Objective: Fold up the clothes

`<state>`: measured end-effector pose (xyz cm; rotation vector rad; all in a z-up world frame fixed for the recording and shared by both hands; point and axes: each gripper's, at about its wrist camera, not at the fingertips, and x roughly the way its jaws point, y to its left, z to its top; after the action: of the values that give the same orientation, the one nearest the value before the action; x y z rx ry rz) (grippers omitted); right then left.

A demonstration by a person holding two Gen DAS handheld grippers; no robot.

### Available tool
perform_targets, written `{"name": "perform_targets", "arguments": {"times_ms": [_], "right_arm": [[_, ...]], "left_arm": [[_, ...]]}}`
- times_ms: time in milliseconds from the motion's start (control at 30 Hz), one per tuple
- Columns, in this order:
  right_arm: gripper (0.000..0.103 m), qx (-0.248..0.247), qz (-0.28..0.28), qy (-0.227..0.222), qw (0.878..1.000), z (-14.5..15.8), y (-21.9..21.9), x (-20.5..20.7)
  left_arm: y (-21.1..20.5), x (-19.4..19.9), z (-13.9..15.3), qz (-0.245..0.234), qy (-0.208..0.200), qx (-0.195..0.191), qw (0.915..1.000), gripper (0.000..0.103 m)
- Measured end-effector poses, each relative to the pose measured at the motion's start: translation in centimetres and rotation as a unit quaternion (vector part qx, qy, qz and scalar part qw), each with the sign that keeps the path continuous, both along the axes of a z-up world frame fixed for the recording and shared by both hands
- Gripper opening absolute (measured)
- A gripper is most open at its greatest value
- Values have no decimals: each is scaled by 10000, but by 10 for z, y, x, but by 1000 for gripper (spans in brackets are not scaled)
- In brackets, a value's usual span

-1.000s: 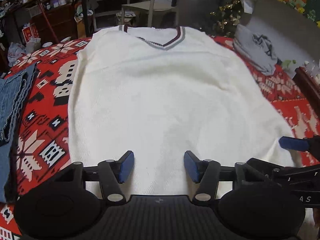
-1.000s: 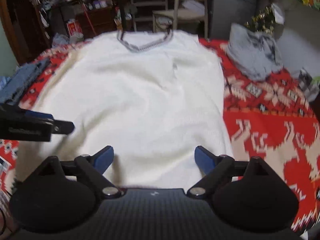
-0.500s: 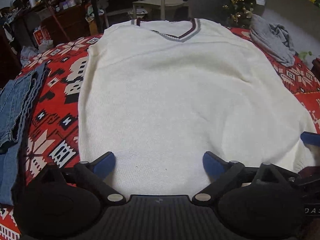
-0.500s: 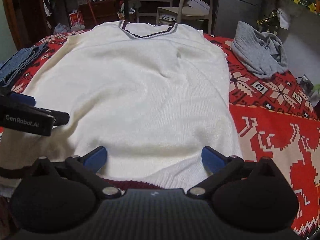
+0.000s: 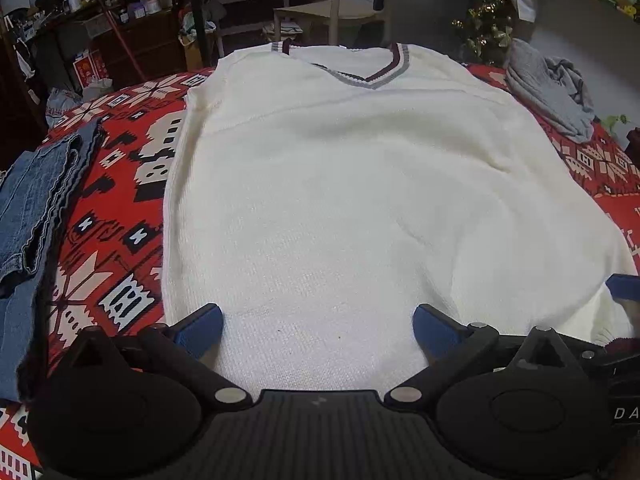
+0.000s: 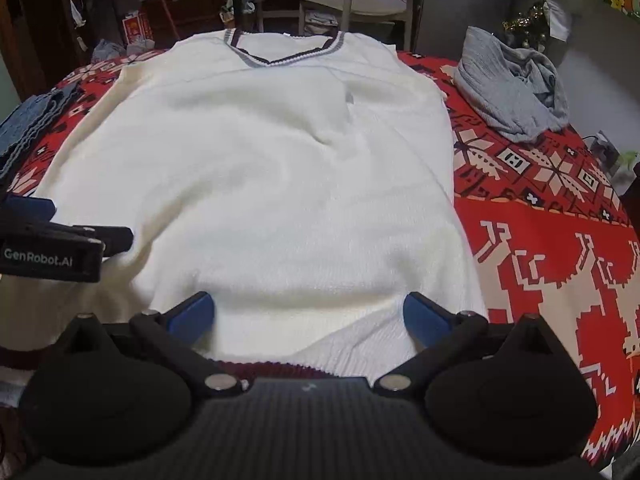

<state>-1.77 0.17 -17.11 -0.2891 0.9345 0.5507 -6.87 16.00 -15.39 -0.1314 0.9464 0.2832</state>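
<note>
A cream knit V-neck sweater (image 5: 340, 184) (image 6: 272, 168) with a maroon and grey collar lies flat, front up, on a red patterned cloth (image 5: 116, 216), hem toward me. My left gripper (image 5: 318, 326) hovers open over the hem's left part, blue pads wide apart with nothing between them. My right gripper (image 6: 306, 316) is open too, over the hem's right part, where the maroon hem band (image 6: 256, 368) shows just below. Each gripper appears at the edge of the other's view: the right one's blue fingertip (image 5: 624, 286), the left one's body (image 6: 52, 248).
Folded blue jeans (image 5: 32, 200) (image 6: 28, 124) lie left of the sweater. A crumpled grey garment (image 5: 548, 88) (image 6: 508, 88) sits at the far right. Behind the table stand a wooden chair (image 5: 340, 4), cluttered shelves and a small decorated tree (image 5: 488, 28).
The left gripper's pads have spread from a narrow gap to wide open. Both views have steadied and drawn back slightly toward the hem; the sweater has not moved.
</note>
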Motion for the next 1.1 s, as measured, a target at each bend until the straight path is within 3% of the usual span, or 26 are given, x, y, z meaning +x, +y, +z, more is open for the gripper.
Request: {"name": "perform_targets", "arguments": {"times_ms": [167,600,733,1100], "right_arm": [[102,-88,248,174,9995,2,3,10],[102,-6,210,72,9998,2,2,7],[98,121,108,102,9998,7,-3,6],[75,658,-350,-108,9972,52,-36,-11]], "left_arm": [[4,5,0,30,122,-71,9999,103],[8,7,5,22,269,-182,9995,103],[3,1,16,-28,142,-170,9997,85],[-11,-18,49,-161,-187,-182,9995,58]]}}
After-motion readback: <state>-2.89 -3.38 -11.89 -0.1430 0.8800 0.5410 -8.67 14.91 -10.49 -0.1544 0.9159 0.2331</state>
